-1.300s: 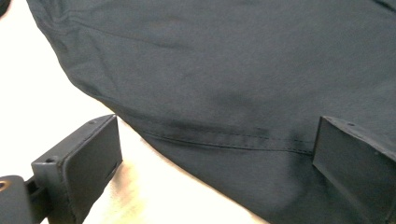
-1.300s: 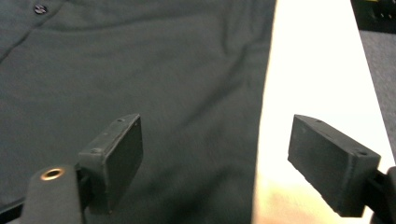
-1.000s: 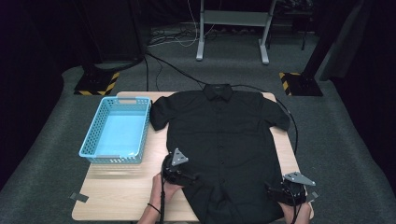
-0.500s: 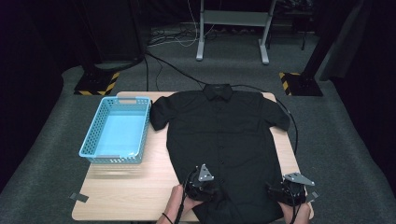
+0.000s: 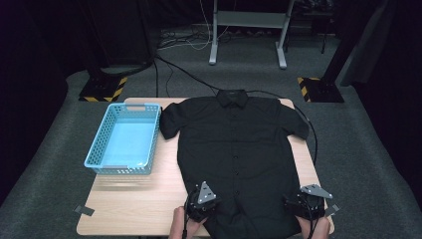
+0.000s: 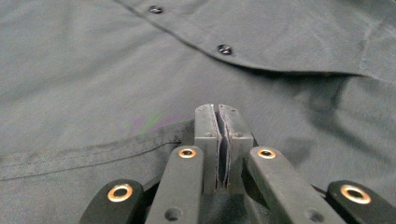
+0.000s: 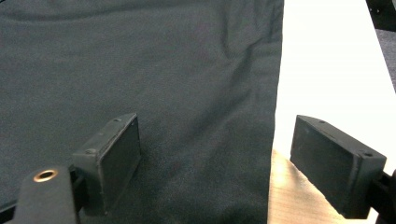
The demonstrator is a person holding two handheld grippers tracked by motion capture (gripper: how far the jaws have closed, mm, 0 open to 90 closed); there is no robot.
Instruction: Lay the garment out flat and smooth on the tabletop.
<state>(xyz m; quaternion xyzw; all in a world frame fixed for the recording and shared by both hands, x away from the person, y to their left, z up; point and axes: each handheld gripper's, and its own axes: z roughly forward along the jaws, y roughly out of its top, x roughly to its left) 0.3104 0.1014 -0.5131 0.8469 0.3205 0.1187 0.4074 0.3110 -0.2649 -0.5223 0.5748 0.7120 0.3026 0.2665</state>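
Wooden table (image 5: 134,209), carrying a black short-sleeved button-up shirt (image 5: 236,149) spread flat, collar away, hem at the near edge. Beside it on the left, well clear of the sleeve, a light blue perforated basket (image 5: 124,139), nothing inside. At the lower left hem, left gripper (image 5: 200,209), jaws just pressed together, hem fabric apparently pinched between the pads (image 6: 205,123). At the lower right corner, right gripper (image 7: 215,163), jaws spread wide astride the shirt's side edge, gripping nothing. Likely trouble: lifting now with one corner held, dragging the shirt askew and bunching it; possibly a thin pinch slipping free, or catching a single layer only.
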